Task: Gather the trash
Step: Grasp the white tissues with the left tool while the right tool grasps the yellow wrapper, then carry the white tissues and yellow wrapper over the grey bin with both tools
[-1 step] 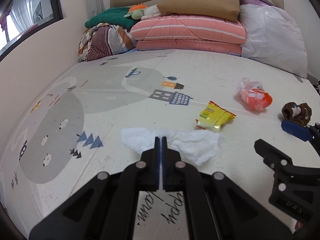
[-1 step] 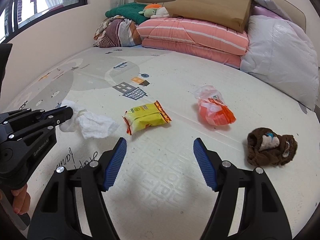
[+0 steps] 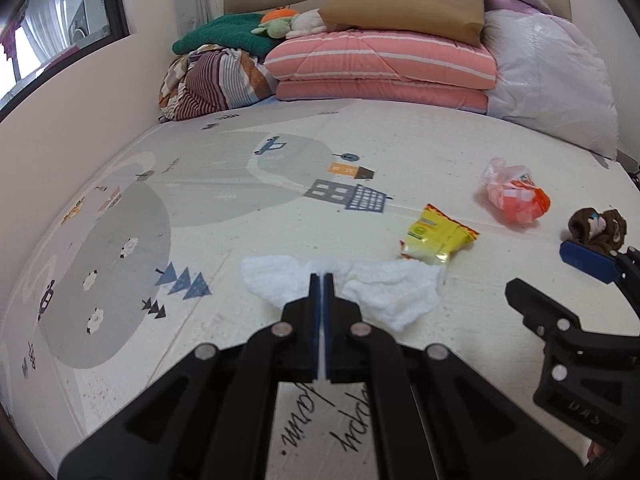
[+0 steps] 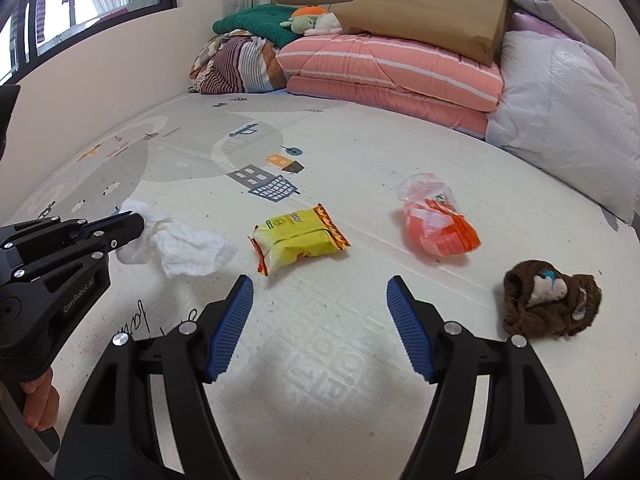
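A crumpled white tissue lies on the printed play mat. My left gripper is shut on its middle, and the tissue spreads out to both sides of the tips. The right wrist view shows the same pinch at the left gripper on the tissue. A yellow snack wrapper lies just beyond the open, empty right gripper. Farther right sits an orange and clear plastic bag. In the left wrist view the right gripper stands at the right edge.
A balled brown sock lies right of the right gripper. Folded pink quilts, a brown paper bag, a white pillow and striped bedding line the back. A wall runs along the left. A hand holds the left gripper.
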Tool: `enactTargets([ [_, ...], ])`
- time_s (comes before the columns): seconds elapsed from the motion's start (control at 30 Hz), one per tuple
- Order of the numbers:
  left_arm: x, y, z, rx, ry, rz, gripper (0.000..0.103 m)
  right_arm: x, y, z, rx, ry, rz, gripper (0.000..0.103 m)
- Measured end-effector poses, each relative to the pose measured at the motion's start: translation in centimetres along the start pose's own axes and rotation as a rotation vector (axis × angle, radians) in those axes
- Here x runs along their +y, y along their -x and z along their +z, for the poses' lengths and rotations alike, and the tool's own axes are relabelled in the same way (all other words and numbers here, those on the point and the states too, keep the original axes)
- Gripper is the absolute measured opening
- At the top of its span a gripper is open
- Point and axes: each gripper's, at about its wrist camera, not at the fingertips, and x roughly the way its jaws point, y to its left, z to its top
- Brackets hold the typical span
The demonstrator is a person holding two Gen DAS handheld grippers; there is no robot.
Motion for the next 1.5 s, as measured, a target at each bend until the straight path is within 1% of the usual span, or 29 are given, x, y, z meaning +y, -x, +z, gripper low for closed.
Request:
enactTargets([
  [0.13, 1.6, -1.9, -0.1, 0.016, 0.017, 0.014, 0.002, 1.0, -3.4, 0.9, 0.024, 0.000, 0.015, 0.067],
  [0.33, 2.7, -4.0, -0.4, 0.027, 0.042, -0.004, 0.002, 1.8, -7.6, 1.7, 0.074, 0.006, 0.010, 0.067],
  [0.5, 2.8, -5.0, -0.9, 0.035, 0.043, -0.019, 0.002, 1.9, -9.9, 1.8, 0.109, -0.008, -0.001, 0.067],
  [0.57, 2.9, -5.2, -1.1, 0.037, 0.045, -0.021, 0.002, 2.3, -10.3, 1.7, 0.115, 0.008, -0.019, 0.067],
  [0.63, 3.0, -5.3, -1.3, 0.037, 0.046, -0.022, 0.002, 2.8, -10.5, 1.8, 0.111, 0.031, -0.027, 0.055],
  [0.73, 3.0, -5.3, -1.4, 0.036, 0.048, -0.023, 0.002, 3.2, -10.4, 2.0, 0.110, 0.047, -0.031, 0.049],
  [0.77, 3.0, -5.2, -1.4, 0.036, 0.049, -0.024, 0.002, 3.4, -10.3, 2.0, 0.108, 0.053, -0.030, 0.046],
  [0.8, 3.0, -5.2, -1.4, 0.036, 0.051, -0.026, 0.002, 3.5, -10.2, 2.0, 0.107, 0.061, -0.027, 0.038],
  [0.97, 3.0, -4.4, -1.5, 0.034, 0.056, -0.031, 0.002, 3.6, -8.8, 1.7, 0.087, 0.068, -0.009, 0.038],
  [1.1, 2.7, -3.1, -1.3, 0.030, 0.056, -0.034, 0.002, 3.4, -6.6, 1.3, 0.071, 0.061, 0.010, 0.038],
  [1.33, 1.5, 1.2, -1.0, 0.007, 0.043, -0.043, 0.002, 2.2, -0.7, 0.2, 0.038, 0.036, 0.029, 0.038],
  [1.5, -1.1, 5.1, -1.6, -0.001, 0.010, -0.059, 0.002, 0.9, 4.9, -1.0, 0.012, 0.015, 0.029, 0.038],
])
